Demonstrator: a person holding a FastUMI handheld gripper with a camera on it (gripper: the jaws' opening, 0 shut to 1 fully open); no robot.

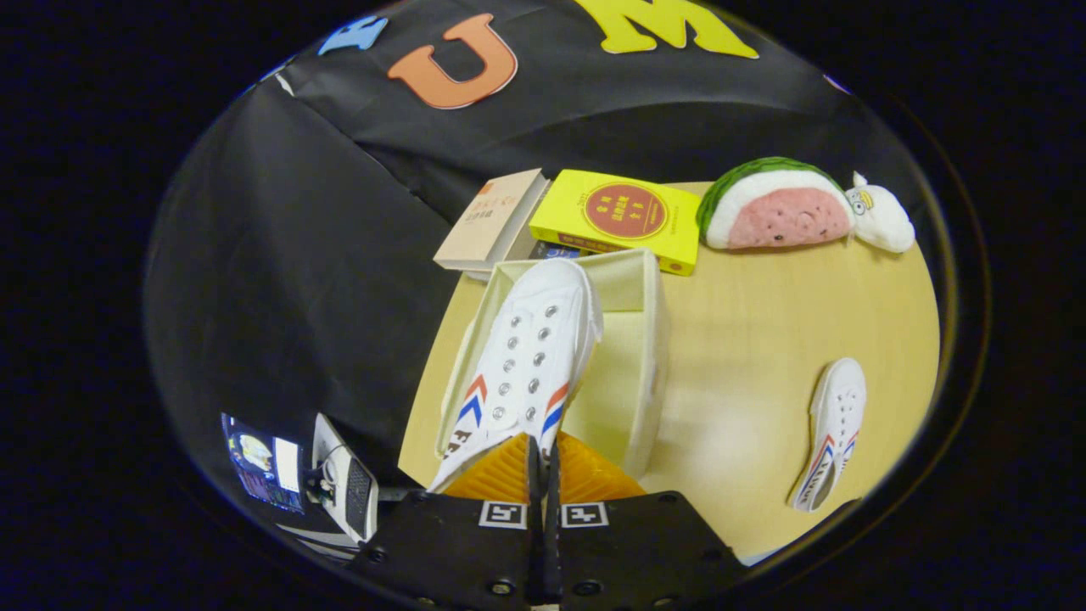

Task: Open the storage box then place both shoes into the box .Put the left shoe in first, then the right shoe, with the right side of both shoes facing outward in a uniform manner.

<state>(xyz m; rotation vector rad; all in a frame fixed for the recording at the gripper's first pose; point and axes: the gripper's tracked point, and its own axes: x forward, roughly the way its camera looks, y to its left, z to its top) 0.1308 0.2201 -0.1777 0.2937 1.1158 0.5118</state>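
Gripper view looks along the fingers, which are pressed nearly together on the heel edge of a shoe; the gripper is clamped on it, thin canvas being all that parts the pads; the shoe hangs toe-forward just ahead of the fingers, eyelets up, over the open box, a hold that looks meant to carry it by the heel and lower it lengthwise inside; whether it already rests on the box floor I cannot tell. Beyond the fingers and around the shoe the box stands with its top open, its far wall behind the toe; this is likely the first shoe going in. Off to the right of the fingers, well apart from the box, the second shoe lies on the table, waiting its turn. Farther ahead, past the box, two books lie near its far wall, and right of them a watermelon plush touches a small white toy; none blocks the drop, though the books crowd the box's far end.
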